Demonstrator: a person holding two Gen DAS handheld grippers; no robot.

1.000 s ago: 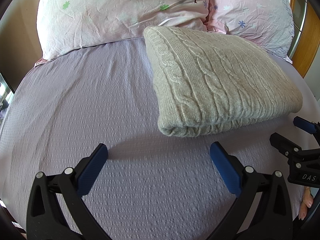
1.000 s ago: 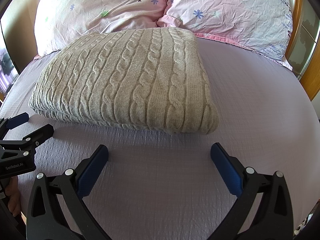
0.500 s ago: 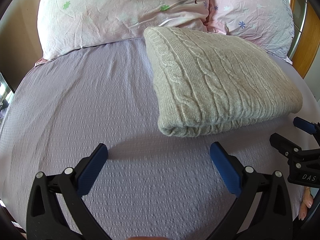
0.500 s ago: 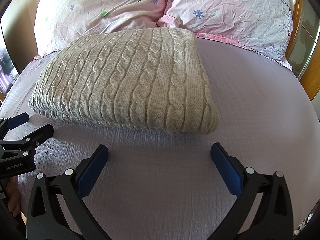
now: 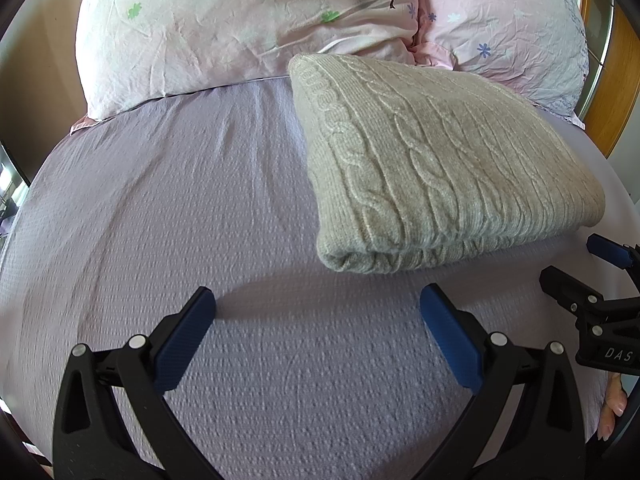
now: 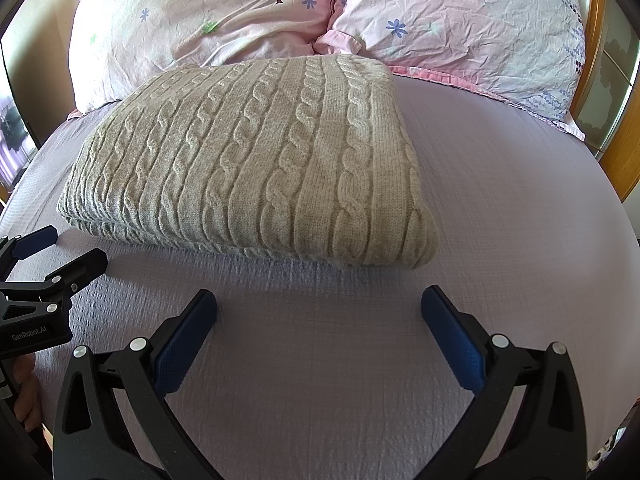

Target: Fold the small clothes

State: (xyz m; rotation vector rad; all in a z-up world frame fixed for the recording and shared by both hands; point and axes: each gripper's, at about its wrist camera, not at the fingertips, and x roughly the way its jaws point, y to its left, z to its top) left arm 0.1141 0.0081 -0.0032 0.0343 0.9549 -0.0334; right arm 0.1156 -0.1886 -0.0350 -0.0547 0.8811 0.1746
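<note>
A beige cable-knit sweater [image 5: 432, 160] lies folded into a thick rectangle on the lilac bed sheet [image 5: 180, 220], its far edge against the pillows. It also shows in the right wrist view [image 6: 260, 168]. My left gripper [image 5: 318, 304] is open and empty, a little in front of the sweater's near left corner. My right gripper [image 6: 318, 304] is open and empty, in front of the sweater's near right corner. Each gripper shows at the edge of the other's view: the right gripper [image 5: 576, 264], the left gripper [image 6: 64, 248]. Neither touches the sweater.
Two pink flowered pillows [image 6: 208, 20] [image 6: 472, 20] lean at the head of the bed. A wooden bed frame [image 6: 624, 152] runs along the right side. A wall [image 5: 36, 80] stands at the left. Bare sheet [image 6: 520, 200] lies beside the sweater.
</note>
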